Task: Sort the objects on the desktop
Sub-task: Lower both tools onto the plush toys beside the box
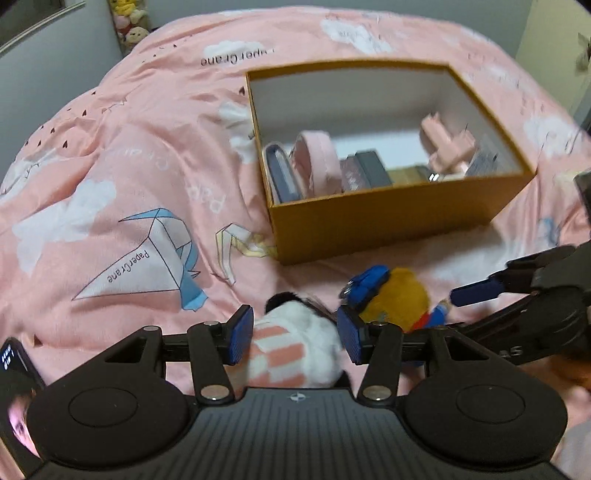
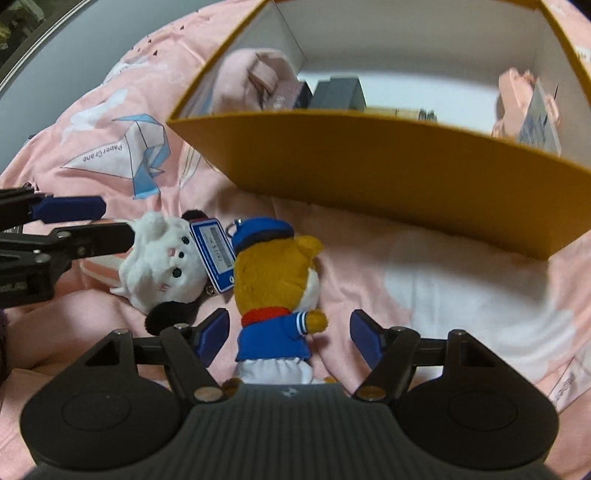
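On a pink bedspread (image 1: 110, 155) printed with origami paper cranes and clouds, two small plush toys lie side by side just in front of an open mustard-yellow box (image 1: 402, 221). Nearest the left gripper (image 1: 295, 334) is a white plush bunny (image 2: 162, 258) in a pink-and-white striped top, its body sitting between the spread blue pads (image 1: 242, 334), which bracket it without clearly pressing in. Touching the bunny's side is an orange plush in a blue sailor cap and jacket (image 2: 277, 280), with a blue barcode tag (image 2: 216, 254) lying across the gap between the two heads. That sailor plush lies between the wide-open fingers of the right gripper (image 2: 290, 338), with clear space on either side of its blue jacket. From the left wrist view the right gripper's fingers reach in from the right edge, just beside the orange toy. Inside the box, along its near wall, stand a dark blue case (image 1: 282, 177), a rolled pink band (image 1: 317, 162), several small grey and tan boxes (image 1: 373, 170) and a pink toy-like item (image 1: 445, 146) at the right end. The box's tall front wall rises between the plush toys and its interior. A row of plush dolls (image 1: 131, 22) sits far off beyond the bed's corner.
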The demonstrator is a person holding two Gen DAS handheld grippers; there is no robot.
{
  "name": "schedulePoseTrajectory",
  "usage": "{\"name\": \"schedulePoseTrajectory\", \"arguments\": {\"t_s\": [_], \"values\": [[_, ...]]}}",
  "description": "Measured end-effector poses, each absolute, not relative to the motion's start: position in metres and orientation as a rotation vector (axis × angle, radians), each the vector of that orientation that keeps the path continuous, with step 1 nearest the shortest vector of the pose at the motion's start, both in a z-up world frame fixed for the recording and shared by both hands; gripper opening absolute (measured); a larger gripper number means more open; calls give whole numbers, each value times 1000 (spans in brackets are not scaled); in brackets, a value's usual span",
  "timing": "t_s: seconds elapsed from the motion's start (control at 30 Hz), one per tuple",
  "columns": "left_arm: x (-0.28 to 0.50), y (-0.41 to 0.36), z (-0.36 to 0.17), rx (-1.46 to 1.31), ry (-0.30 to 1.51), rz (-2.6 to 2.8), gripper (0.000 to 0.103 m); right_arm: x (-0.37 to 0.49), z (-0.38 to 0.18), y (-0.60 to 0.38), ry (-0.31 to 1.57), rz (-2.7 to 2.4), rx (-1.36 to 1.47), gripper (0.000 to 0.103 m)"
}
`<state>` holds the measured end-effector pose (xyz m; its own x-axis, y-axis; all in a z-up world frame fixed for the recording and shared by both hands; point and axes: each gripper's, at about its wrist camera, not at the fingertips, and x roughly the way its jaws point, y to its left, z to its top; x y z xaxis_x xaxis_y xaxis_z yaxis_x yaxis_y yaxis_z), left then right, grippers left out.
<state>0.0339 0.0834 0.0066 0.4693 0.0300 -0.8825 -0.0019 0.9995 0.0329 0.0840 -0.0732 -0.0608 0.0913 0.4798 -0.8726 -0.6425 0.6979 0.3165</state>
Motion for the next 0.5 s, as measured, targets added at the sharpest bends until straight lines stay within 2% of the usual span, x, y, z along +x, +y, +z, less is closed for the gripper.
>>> {"name": "schedulePoseTrajectory", "arguments": {"t_s": [0.13, 0.2, 0.37, 0.5], "values": [[40, 92, -7, 19, 1129, 49, 59, 83, -70, -73, 1265, 845, -141, 73], [39, 94, -13, 23, 1148, 56, 59, 82, -74, -71, 1277, 847, -143, 69], [33, 93, -20, 46, 1173, 57, 61, 78, -77, -70, 1279, 871, -148, 43], [27, 84, -22, 100, 1187, 36, 63, 75, -70, -76, 1241, 862, -151, 40]]}}
